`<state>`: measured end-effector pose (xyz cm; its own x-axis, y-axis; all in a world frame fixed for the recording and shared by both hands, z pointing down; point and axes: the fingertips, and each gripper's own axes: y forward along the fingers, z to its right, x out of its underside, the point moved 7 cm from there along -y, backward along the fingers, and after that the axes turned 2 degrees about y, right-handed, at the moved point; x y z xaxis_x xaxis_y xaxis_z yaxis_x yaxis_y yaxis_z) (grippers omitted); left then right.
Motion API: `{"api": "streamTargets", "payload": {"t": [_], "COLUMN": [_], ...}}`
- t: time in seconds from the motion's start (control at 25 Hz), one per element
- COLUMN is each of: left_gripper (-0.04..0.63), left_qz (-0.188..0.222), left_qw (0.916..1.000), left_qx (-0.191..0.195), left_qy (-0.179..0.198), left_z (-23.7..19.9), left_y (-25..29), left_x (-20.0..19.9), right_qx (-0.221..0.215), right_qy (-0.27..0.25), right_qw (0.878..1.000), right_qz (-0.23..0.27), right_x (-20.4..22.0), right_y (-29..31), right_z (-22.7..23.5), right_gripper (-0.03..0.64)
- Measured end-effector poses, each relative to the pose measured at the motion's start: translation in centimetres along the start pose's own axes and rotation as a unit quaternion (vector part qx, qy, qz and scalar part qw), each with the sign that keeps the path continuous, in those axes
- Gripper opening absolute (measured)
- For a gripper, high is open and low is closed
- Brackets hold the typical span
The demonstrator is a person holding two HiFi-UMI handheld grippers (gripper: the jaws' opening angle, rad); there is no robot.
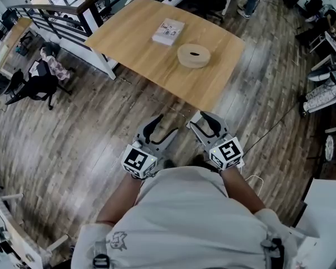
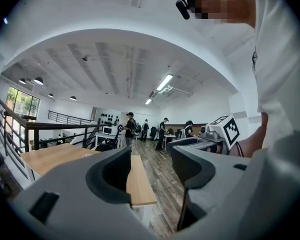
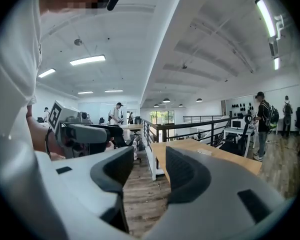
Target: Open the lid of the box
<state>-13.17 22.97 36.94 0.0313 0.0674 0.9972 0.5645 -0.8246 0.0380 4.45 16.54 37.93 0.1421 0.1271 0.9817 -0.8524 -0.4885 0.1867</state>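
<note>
The desk [image 1: 140, 43] was pale wood-grain. The box [image 1: 168, 31] was white with faint print, and the ring [image 1: 194, 55] was tan. The floor [image 1: 73, 139] showed grey-brown planks. The left gripper [image 1: 159, 129] and right gripper [image 1: 206, 123] were grey, with black-and-white square-patterned cubes.

Open-plan office: a black metal railing [image 1: 50, 22] and black swivel chair [image 1: 31, 88] flank the pale wooden surface [image 1: 134, 38]; grey plank floor [image 1: 73, 142] around it, standing people [image 2: 130, 129] beyond.
</note>
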Motion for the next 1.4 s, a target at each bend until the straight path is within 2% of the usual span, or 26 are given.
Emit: {"api": "streamTargets", "payload": {"t": [0.36,0.8,1.16,1.4], "left_gripper": [0.249,0.249,0.249,0.249], "left_qz": [-0.003,-0.006,-0.009,-0.034], "left_qw": [0.9996,0.9985,0.9996,0.9992], "left_qx": [-0.026,-0.053,-0.021,-0.004], "left_qy": [0.003,0.013,0.017,0.019], "left_z": [-3.1,-8.2,-9.7,-10.4], "left_y": [0.6,7.4,17.5,23.1], "left_x": [0.2,-0.2,-1.0,-1.0], "right_qx": [-0.022,-0.054,-0.022,0.010], "right_qy": [0.004,0.004,0.026,0.058], "right_qw": [1.000,0.998,0.999,0.997], "right_qz": [0.004,0.011,0.024,0.045], "right_x": [-0.1,-1.1,-2.0,-2.3], "right_y": [3.8,9.5,9.0,7.5], "right_z": [2.2,9.8,20.1,25.8], "right_gripper": [0.209,0.210,0.210,0.210]}}
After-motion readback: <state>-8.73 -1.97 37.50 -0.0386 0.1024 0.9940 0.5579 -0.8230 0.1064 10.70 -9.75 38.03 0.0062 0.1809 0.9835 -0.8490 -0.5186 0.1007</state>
